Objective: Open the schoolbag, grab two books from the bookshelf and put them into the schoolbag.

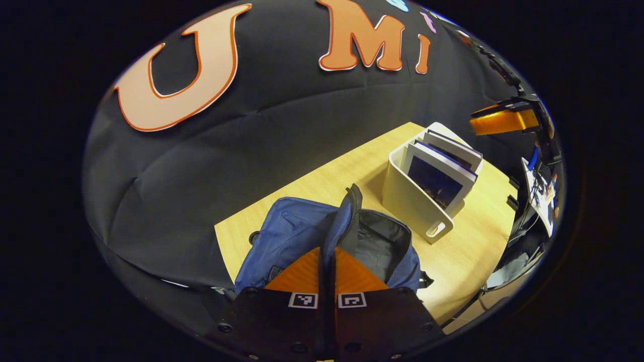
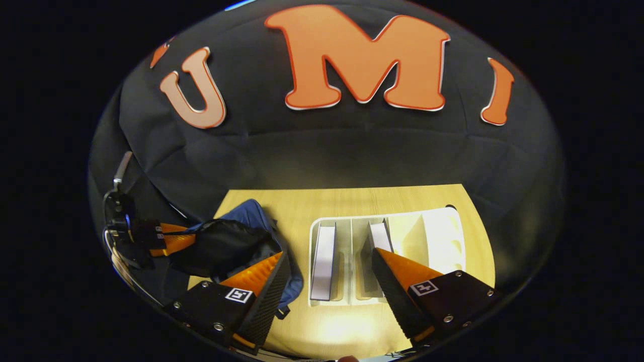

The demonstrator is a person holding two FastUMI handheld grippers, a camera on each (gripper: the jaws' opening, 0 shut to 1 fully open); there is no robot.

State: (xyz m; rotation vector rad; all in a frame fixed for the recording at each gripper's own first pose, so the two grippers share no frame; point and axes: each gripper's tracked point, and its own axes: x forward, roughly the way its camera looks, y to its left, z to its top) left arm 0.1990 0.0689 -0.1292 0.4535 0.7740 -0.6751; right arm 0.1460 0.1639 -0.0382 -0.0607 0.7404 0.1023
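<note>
The desk (image 2: 352,201) carries everything, and the white bookshelf (image 2: 443,236) serves as the landmark here. The blue schoolbag (image 1: 287,236) lies just to one side of the bookshelf, near it but apart, its mouth already agape with the dark lining showing; in the right gripper view the schoolbag is to the left of the bookshelf.

Inside the bookshelf two books stand in neighbouring compartments, both on edge with their long axes running front to back along the dividers: the first book (image 2: 323,261) in the compartment nearest the schoolbag, the second book (image 2: 381,237) one compartment further from it.

The right tool (image 2: 327,284) hangs above the bookshelf's near end with its fingers spread wide and holding nothing. The first book lies straight ahead between those fingers (so its thin edge already sits across the gap, which is what a pinch would need), while the second book is partly behind the right-hand finger.

The left tool (image 1: 327,274) is beside the bookshelf, over the schoolbag, its fingers closed to a narrow slit on the schoolbag's upstanding zipper edge, apparently holding the mouth open. The right tool is plainly the nearer to the books.
</note>
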